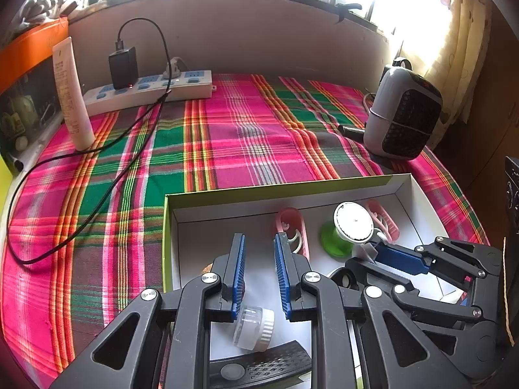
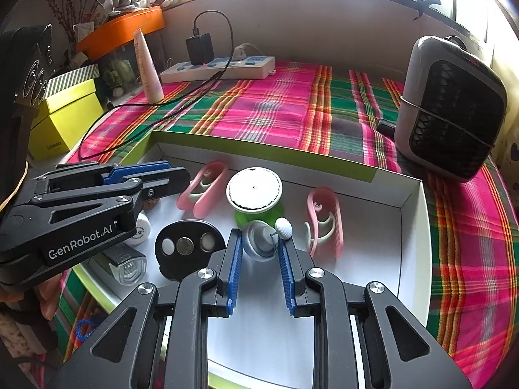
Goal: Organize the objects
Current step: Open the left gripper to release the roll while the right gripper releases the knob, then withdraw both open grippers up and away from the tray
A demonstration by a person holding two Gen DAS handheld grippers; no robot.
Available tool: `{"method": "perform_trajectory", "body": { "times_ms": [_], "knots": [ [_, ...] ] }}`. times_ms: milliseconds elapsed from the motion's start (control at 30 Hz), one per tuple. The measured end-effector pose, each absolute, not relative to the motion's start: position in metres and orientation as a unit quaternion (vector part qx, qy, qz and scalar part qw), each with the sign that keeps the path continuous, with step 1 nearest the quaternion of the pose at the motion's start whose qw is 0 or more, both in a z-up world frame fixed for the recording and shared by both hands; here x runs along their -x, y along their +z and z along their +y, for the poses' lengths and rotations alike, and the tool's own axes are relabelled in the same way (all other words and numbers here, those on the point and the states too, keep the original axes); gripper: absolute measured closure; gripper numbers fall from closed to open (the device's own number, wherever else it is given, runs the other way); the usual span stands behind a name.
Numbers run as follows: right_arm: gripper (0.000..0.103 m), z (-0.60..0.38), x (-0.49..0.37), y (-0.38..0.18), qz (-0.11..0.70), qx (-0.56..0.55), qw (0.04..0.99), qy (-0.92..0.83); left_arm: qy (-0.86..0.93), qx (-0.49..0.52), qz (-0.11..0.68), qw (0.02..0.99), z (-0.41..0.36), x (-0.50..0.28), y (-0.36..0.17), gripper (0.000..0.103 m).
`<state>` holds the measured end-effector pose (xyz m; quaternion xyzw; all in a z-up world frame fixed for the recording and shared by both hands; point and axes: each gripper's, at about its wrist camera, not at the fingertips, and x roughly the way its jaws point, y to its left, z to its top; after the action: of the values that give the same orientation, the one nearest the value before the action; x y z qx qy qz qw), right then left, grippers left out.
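Note:
A shallow white box with a green rim (image 1: 279,186) (image 2: 259,149) lies on the plaid cloth. In it are two pink clips (image 2: 202,188) (image 2: 324,223), a green cup with a white lid (image 2: 254,191) (image 1: 352,222), a black holder with three round holes (image 2: 188,246), a small clear bike light (image 1: 254,327) (image 2: 128,267) and a white ball (image 2: 141,228). My left gripper (image 1: 259,253) is open over the box, the light below it. My right gripper (image 2: 259,243) is open around a grey round piece with a white ball on a pin (image 2: 264,238).
A white power strip with a black charger (image 1: 146,87) (image 2: 220,63) and its black cable (image 1: 107,191) lie at the back left. A white tube (image 1: 73,94) stands beside it. A grey fan heater (image 1: 402,113) (image 2: 451,107) stands at the right. Yellow boxes (image 2: 65,116) sit far left.

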<state>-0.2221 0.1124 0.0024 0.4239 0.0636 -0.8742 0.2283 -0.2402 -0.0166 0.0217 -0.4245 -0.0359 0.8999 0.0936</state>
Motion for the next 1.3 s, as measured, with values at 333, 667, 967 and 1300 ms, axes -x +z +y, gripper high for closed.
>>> {"method": "perform_trajectory", "body": {
  "times_ms": [333,667,967,1300],
  "knots": [
    [0.080,0.112,0.222,0.002,0.064,-0.423,0.227,-0.875,0.898,0.428,-0.038,0.094,-0.017,0.239,0.021,0.080],
    [0.070,0.115,0.221,0.003,0.055,-0.421,0.224,-0.877,0.899,0.427,-0.039,0.090,-0.018,0.237,0.024,0.074],
    [0.070,0.117,0.215,0.009,0.049,-0.415,0.219,-0.882,0.901,0.422,-0.042,0.088,-0.021,0.228,0.031,0.068],
    [0.070,0.120,0.204,0.016,0.045,-0.404,0.211,-0.889,0.907,0.412,-0.042,0.082,-0.023,0.209,0.042,0.065]
  ]
}}
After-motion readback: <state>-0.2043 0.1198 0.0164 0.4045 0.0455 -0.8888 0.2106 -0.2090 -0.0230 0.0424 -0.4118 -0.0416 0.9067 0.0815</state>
